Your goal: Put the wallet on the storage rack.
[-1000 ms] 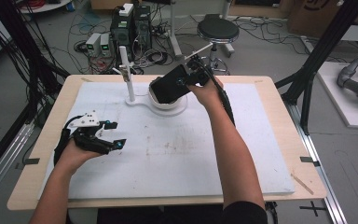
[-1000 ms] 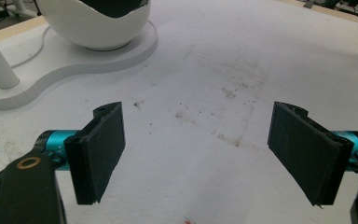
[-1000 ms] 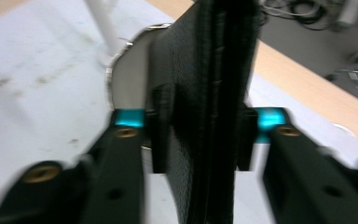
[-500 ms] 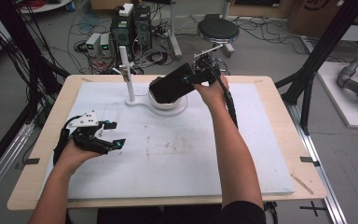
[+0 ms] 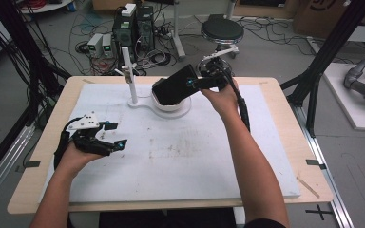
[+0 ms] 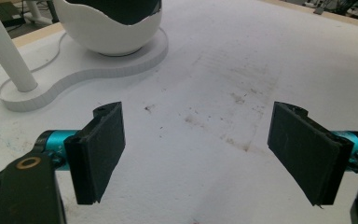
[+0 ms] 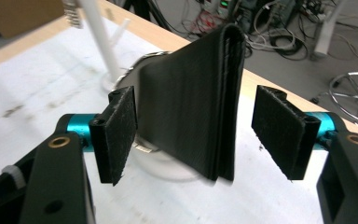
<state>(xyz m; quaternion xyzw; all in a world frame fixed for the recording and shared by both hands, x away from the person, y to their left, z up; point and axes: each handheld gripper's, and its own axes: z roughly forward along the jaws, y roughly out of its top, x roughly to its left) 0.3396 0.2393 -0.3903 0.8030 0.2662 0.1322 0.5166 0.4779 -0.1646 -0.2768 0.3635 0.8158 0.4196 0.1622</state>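
Observation:
A black folded wallet (image 5: 173, 84) leans tilted out of a white bowl (image 5: 171, 105) at the back middle of the table. My right gripper (image 5: 204, 81) reaches it from the right. In the right gripper view the wallet (image 7: 196, 102) stands on edge between the two pads, and my right gripper (image 7: 196, 112) is open, with a clear gap on the right side. At the table's left my left gripper (image 5: 116, 135) rests low over the white mat. It shows open in the left gripper view (image 6: 196, 140), with nothing between its pads.
The bowl sits on a white base (image 5: 140, 102) with an upright white post (image 5: 129, 76) to its left. A stained white mat (image 5: 195, 156) covers the wooden table (image 5: 38, 190). Cables, electronics and a stool lie beyond the far edge.
The right hand has shifted slightly to the right at the wallet. The left hand and gripper have stayed in place.

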